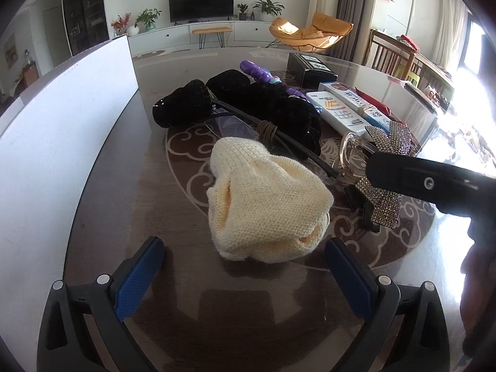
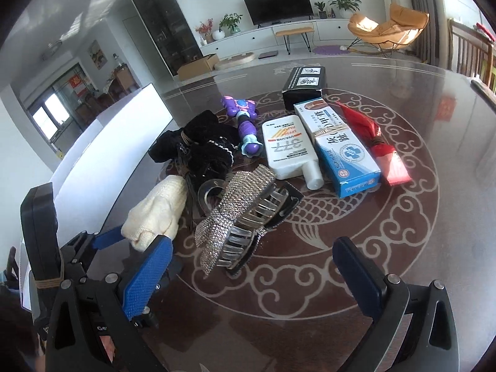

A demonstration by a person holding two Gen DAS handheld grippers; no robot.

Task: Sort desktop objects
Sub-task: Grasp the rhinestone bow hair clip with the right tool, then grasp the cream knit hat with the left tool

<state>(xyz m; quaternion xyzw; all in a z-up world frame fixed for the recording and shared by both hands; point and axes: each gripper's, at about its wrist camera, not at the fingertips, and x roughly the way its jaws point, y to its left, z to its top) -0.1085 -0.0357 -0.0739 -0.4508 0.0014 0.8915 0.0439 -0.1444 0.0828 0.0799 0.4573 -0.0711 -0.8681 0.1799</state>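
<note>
**Clutter on a glossy patterned table**

A dark table (image 2: 403,248) with a pale swirl motif stands in a living room (television (image 1: 201,3) on the far wall). Only the right wrist view shows the blue box (image 2: 342,158) fully. The cream knit hat (image 1: 263,204) lies just ahead of the left gripper (image 1: 245,269), its jaws apart; the rhinestone hair clip (image 2: 235,214) lies just ahead of the right gripper (image 2: 251,272), also spread and empty.

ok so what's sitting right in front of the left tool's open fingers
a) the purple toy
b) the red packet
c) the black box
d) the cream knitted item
d: in the left wrist view the cream knitted item lies on the table just beyond the left tool, whose jaws stand wide apart and hold nothing.
</note>
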